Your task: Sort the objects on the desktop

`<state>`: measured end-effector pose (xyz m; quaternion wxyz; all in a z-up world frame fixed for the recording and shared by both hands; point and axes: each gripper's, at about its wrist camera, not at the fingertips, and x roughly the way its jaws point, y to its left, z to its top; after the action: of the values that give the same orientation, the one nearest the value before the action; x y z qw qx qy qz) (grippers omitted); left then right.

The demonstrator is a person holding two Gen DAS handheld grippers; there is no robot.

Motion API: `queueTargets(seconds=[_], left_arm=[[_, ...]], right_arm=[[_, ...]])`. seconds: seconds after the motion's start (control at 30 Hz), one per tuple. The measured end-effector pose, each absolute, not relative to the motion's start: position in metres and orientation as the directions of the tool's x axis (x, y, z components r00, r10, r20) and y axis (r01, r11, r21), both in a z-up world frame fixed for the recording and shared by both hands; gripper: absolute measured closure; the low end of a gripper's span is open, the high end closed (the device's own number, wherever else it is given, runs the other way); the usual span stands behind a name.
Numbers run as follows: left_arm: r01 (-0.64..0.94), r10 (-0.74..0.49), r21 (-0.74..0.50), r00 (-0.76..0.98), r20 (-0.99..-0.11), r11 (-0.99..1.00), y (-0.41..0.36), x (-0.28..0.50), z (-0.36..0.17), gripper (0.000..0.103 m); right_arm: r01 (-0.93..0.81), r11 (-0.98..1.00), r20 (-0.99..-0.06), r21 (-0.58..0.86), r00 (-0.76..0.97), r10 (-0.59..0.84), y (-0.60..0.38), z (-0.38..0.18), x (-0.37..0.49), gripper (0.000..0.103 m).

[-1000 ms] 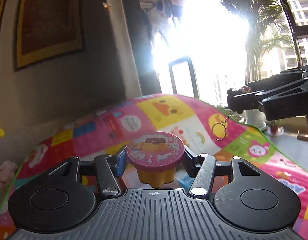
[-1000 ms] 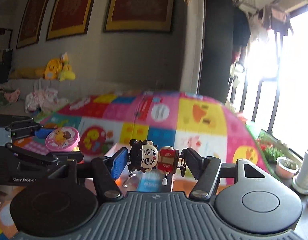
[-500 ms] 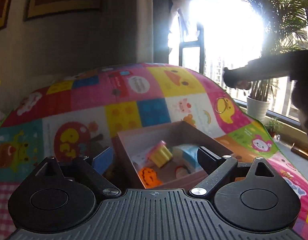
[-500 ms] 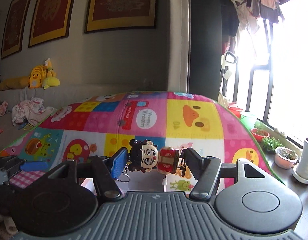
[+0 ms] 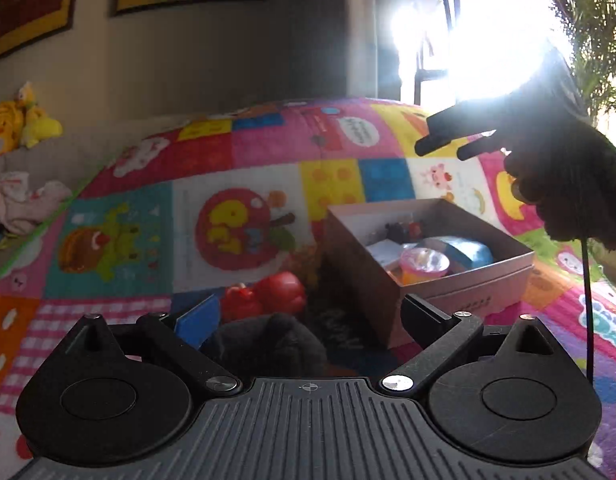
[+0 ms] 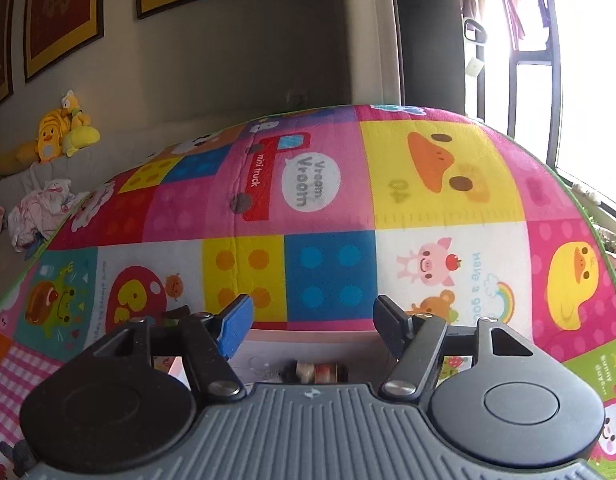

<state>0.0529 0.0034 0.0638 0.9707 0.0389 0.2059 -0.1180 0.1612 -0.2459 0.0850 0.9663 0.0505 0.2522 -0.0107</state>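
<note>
In the left wrist view my left gripper is empty, its jaws opening wide, low over the mat beside a pink cardboard box. In the box lie a pink-lidded pudding cup, a blue item and a small black-haired figurine. A red toy and a dark plush thing lie just ahead of the left fingers. My right gripper hangs over the box's far rim, jaws opening, nothing between them; the figurine lies below it. A gloved hand holds that gripper.
A colourful patchwork play mat covers the floor. Yellow plush toys and crumpled clothes lie by the far wall at left. Bright windows and potted plants stand at right.
The left gripper let go of the pudding cup, which now lies in the box, and sank towards the mat. The right gripper released the figurine into the box and moved on over the mat.
</note>
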Motion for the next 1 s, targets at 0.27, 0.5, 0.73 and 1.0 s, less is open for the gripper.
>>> queueTargets(seconds=[0.27,0.5,0.73,1.0], left_arm=[[0.209,-0.175,0.021,0.863,-0.475,0.978,0.015,0.066,0.044,0.003],[0.212,-0.201,-0.034,0.851,-0.485,0.977,0.025,0.066,0.034,0.003],[0.219,-0.232,-0.087,0.831,-0.505,0.972,0.038,0.063,0.03,0.003],[0.261,-0.255,-0.062,0.822,-0.509,0.963,0.032,0.052,0.031,0.002]], right_arm=[[-0.146,0.989,-0.623,-0.016,0.776,0.105,-0.146,0.065,0.183,0.055],[-0.138,0.989,-0.75,-0.047,0.659,0.056,-0.078,0.028,0.256,0.055],[-0.141,0.972,-0.803,-0.186,0.592,-0.068,-0.053,-0.001,0.282,0.061],[-0.33,0.929,-0.826,-0.167,0.562,0.051,-0.049,0.011,0.207,0.062]])
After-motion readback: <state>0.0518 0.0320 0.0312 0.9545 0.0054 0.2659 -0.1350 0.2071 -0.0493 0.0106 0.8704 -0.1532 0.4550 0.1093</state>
